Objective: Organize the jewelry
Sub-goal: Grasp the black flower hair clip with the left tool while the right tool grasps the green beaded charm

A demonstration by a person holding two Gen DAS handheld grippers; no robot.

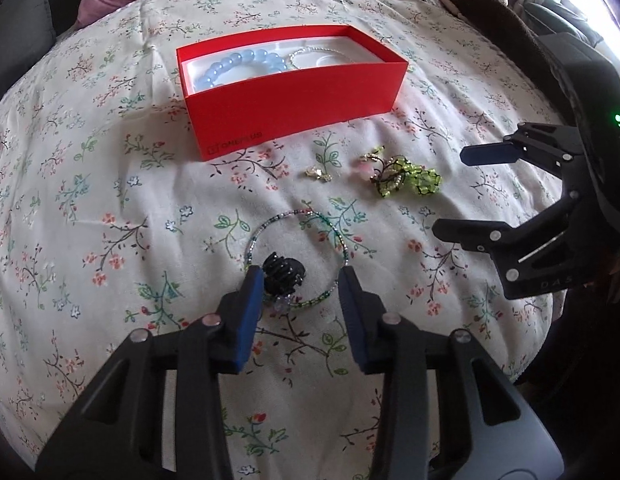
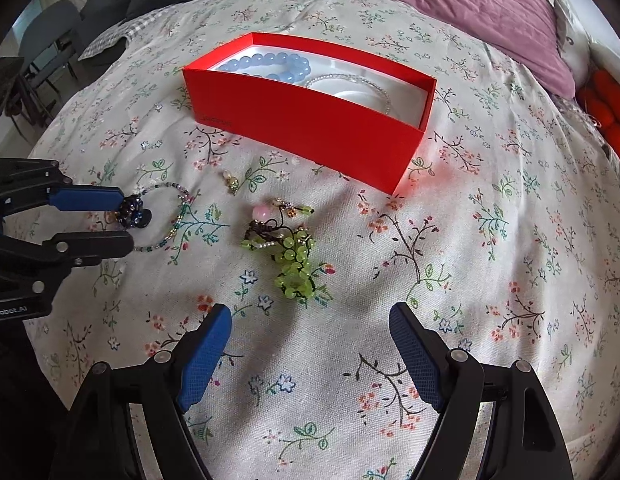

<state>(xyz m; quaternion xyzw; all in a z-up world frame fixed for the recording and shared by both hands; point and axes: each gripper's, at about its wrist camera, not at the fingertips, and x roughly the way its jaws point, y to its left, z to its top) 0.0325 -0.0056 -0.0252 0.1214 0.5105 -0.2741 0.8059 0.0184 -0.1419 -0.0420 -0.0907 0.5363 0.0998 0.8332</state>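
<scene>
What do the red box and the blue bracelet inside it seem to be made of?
Red box: probably cardboard, matte; thin, sharply folded walls, white lining. Blue bracelet: glass or plastic beads, glossy and translucent; highlights on each round bead. Which of the two, I cannot tell.

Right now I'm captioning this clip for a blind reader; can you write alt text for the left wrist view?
The left tongs straddle a black beaded ornament on a thin beaded bracelet lying on a floral bedspread. Beyond sit a green bead cluster, a small charm and an open red box holding a blue bead bracelet; the right tongs hover open.
</scene>
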